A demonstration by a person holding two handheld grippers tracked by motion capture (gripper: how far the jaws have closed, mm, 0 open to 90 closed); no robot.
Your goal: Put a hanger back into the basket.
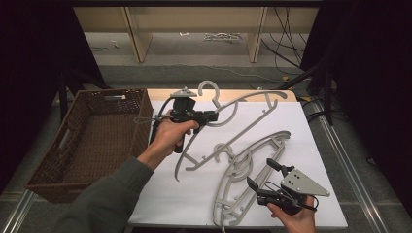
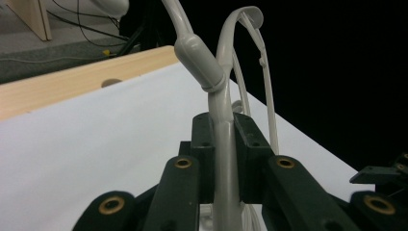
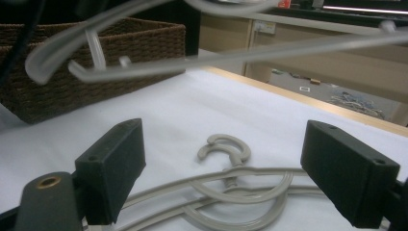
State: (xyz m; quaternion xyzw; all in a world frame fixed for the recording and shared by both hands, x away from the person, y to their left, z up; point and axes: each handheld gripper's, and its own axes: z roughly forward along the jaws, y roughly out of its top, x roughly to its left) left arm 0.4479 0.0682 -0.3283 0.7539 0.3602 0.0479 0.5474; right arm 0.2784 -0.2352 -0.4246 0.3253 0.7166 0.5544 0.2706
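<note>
White cloth covers our bench; left tongs clamp a grey plastic hanger, right tongs gape apart by a brown woven basket.

Grey hanger lifted, tilted

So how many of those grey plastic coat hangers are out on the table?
3, it seems: one grey plastic hanger is held up in the left gripper; two more lie overlapping on the white table by the right gripper. The overlap may hide another.
</note>
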